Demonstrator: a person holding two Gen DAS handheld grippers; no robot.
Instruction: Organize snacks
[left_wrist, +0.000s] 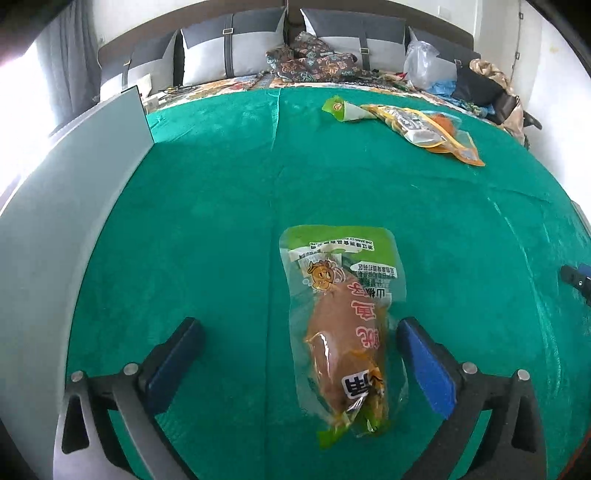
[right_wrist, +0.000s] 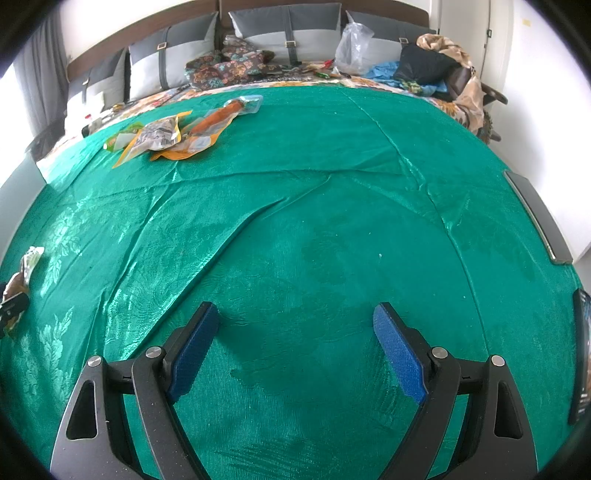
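Snack packet (left_wrist: 345, 325), clear wrap with green top, lies flat between the spread fingers of the left tongs (left_wrist: 299, 332), closer to the right pad, not gripped. Printed label: cartoon mascot and large Chinese characters, upside down from this view; small print too blurred to read. Right tongs (right_wrist: 295, 317) stand apart over bare green cloth (right_wrist: 332, 229), holding nothing. Pile of snack packets (right_wrist: 177, 133) far ahead, left of the right tongs. Cloth is wrinkled, patterned. Grey cushions (right_wrist: 291, 33) and a plastic bag (right_wrist: 352, 46) line the far edge.
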